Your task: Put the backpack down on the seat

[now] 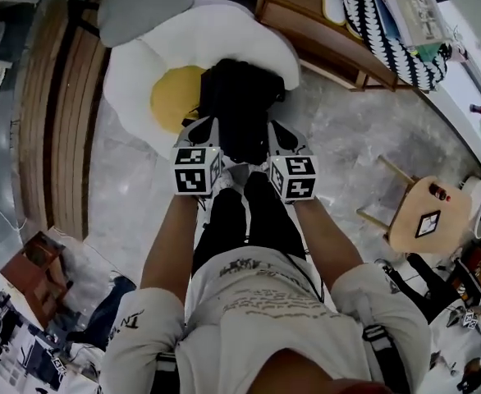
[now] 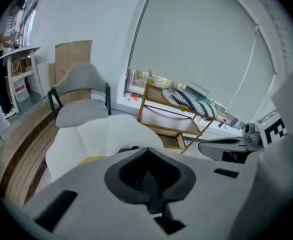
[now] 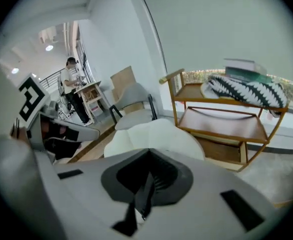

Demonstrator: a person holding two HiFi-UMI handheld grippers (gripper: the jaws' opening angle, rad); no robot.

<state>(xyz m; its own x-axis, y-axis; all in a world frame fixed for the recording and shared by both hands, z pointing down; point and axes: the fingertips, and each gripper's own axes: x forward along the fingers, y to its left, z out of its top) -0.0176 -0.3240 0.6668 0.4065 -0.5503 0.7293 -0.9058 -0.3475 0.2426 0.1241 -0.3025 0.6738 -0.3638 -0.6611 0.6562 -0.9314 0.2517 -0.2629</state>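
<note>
- Black backpack (image 1: 239,105) hangs between both grippers over the seat's (image 1: 249,41) near edge, long axis pointing forward.
- Left gripper (image 1: 207,130) and right gripper (image 1: 277,135), equally near, each pinch a strap (image 3: 146,191), jaws closed.

Chair: a grey chair (image 2: 79,96) with a black frame stands on the wood boards (image 1: 60,113).
Shelf: a wooden shelf cart (image 3: 221,119) stands by the window, near the chair.
Pillow: a black and white patterned pillow (image 3: 246,90) lies on top of the shelf.
Books: a few books (image 1: 417,11) lie beside the pillow.
Stool: a small round wooden stool (image 1: 409,220) stands on the grey stone floor (image 1: 347,138), with a black and white square on top.
Blind: a big pale blind (image 2: 196,39) covers most of the window.
Cardboard: a brown sheet (image 2: 72,54) leans on the wall behind the chair.
Person: far off, a person (image 3: 69,81) in a white top stands at a small table.
</note>
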